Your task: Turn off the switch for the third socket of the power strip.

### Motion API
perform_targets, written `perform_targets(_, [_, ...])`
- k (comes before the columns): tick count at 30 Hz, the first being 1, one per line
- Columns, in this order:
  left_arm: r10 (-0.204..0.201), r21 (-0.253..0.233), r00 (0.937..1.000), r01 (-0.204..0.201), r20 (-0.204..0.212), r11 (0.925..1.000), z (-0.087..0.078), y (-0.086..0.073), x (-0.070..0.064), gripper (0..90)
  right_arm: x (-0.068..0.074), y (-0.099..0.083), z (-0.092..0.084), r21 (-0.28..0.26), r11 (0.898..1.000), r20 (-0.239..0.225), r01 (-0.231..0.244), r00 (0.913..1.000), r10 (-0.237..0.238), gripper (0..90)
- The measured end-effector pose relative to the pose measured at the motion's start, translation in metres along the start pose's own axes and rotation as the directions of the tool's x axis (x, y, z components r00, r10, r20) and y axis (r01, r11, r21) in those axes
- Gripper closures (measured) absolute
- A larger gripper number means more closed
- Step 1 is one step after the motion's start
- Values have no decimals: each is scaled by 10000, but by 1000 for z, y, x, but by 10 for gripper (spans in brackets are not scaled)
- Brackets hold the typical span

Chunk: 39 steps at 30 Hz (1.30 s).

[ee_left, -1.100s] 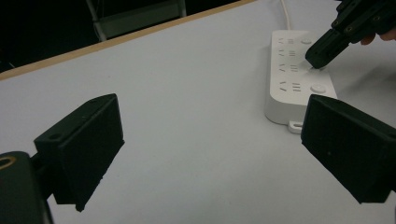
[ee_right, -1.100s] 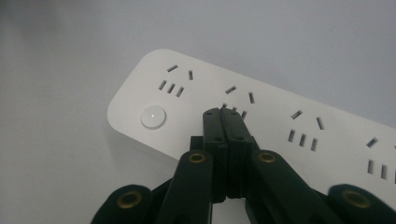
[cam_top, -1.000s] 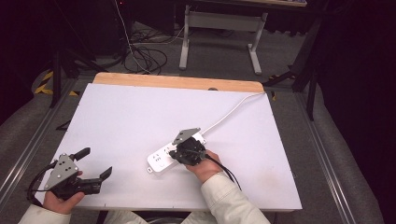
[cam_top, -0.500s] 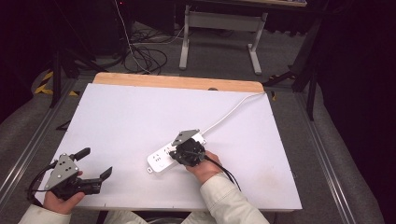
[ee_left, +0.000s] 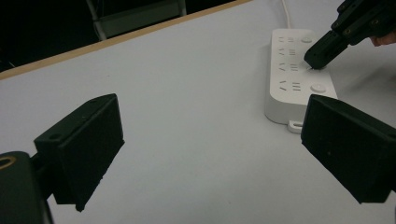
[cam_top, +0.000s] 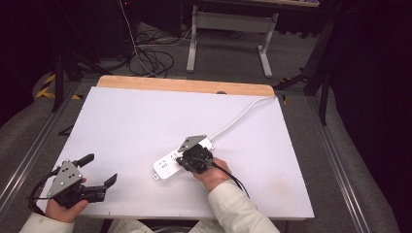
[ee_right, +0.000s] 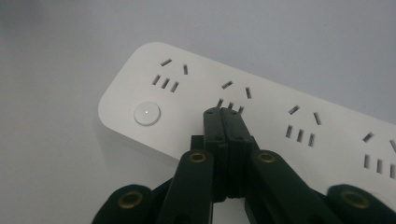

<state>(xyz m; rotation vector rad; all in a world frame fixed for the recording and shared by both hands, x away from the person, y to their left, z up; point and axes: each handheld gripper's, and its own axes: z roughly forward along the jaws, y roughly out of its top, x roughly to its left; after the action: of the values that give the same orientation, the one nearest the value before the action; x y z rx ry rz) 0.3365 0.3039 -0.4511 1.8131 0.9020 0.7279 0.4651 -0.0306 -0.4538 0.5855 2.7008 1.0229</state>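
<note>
A white tabletop (cam_top: 136, 121) with a wooden strip along its far edge is seen under dim light, with dark floor and cables around it. At the near left corner of the tabletop, the left gripper (cam_top: 97, 171) is held in a hand just above the surface, and its two black jaws are spread wide apart with nothing between them; in the left gripper view only bare white surface is framed between the jaws. Slightly farther in, near the middle of the near half, a white power strip (cam_top: 167, 165) is laid flat at a slant, and its white cord (cam_top: 243, 114) is led away toward the far right corner. The right gripper (ee_right: 229, 114) is held over the strip by the right hand (cam_top: 211, 175), and its jaws are brought fully together, nothing being clamped. In the right gripper view the joined tips are set against the top face of the strip at the second socket group from the end, just beside a round white button (ee_right: 147, 113). In the left gripper view the same tips are seen touching the strip's face between two socket groups. Beyond the tabletop, a grey metal frame (cam_top: 228, 29) is seen standing on the floor.
</note>
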Motion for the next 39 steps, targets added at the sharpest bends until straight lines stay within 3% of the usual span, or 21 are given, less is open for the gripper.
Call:
perform_targets(21, [-1,-7,10000,1,10,10000,0,0,0,61,1,2,1,220,9997,81,63,9999,-65,900])
perform_targets(25, [-7,-22,10000,7,21,10000,0,0,0,61,4,5,-3,-17,9995,199,305,9993,-305,900])
perform_targets(28, [-7,2,10000,7,-2,10000,0,0,1,61,4,8,-15,-940,9955,275,130,9996,-104,900])
perform_targets(33, [-13,-30,10000,13,-6,10000,0,0,1,61,3,13,-29,-1336,9910,350,122,9994,-76,900])
perform_targets(39, [43,21,10000,-43,-4,10000,0,0,1,61,4,14,-33,-1419,9898,297,142,9995,-100,900])
